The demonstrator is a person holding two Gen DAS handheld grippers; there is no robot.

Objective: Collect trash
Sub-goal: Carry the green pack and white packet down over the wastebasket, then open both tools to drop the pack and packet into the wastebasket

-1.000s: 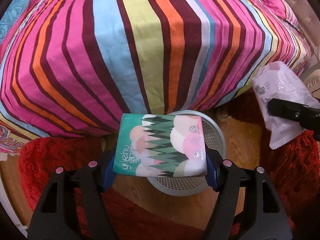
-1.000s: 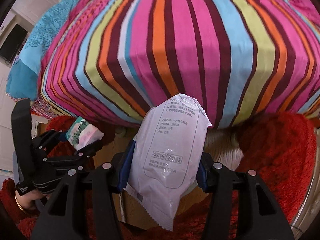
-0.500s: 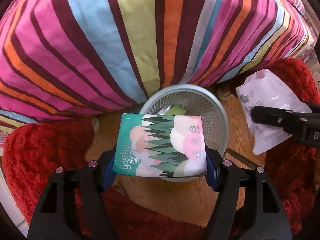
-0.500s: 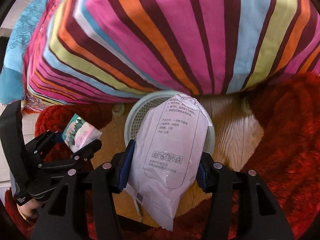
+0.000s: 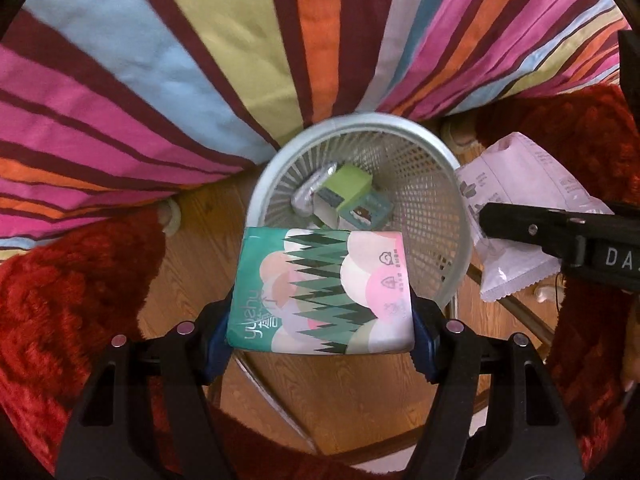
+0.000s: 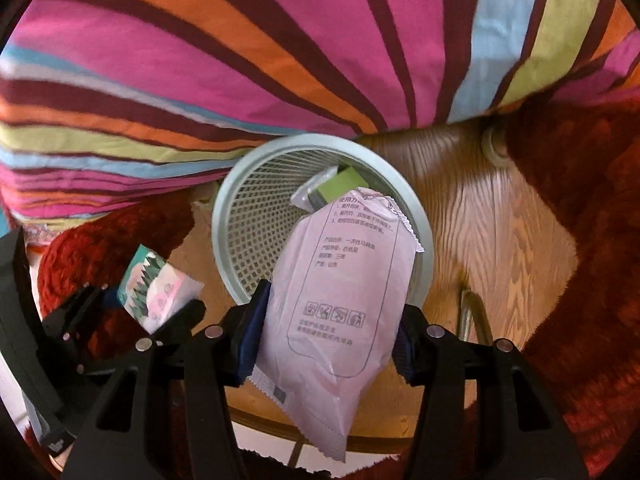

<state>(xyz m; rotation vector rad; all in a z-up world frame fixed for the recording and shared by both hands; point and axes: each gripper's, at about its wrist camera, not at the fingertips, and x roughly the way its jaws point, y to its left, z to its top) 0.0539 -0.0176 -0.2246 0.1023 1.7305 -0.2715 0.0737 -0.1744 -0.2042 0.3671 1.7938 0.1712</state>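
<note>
Tissue pack [image 5: 320, 290] sits crosswise between the left gripper [image 5: 322, 334] fingers, its short ends pressed against the blue pads [image 5: 424, 344]; fingers spread only to the pack's width, pinching it. Just ahead of the fingertips and below the pack, the bin [image 5: 460, 240], a pale mesh basket on wood floor, its far rim against the striped bedspread [image 5: 200, 60]. Inside the bin: a green box [image 5: 348, 186] and a crinkled clear wrapper [image 5: 310, 192]. Pack is green and pink with a zigzag tree pattern, "yuehu" printed along one edge, surface soft and slightly puffed. Right gripper [image 6: 328, 340] pinches a pouch [image 6: 340, 292] at its lower half, fingers held apart by its width; the pouch's top extends past the fingertips over the bin's near rim. Pouch is pale lilac plastic, printed text and icons, serrated seals at both ends. Red rug [image 6: 580, 280] to either side.
</note>
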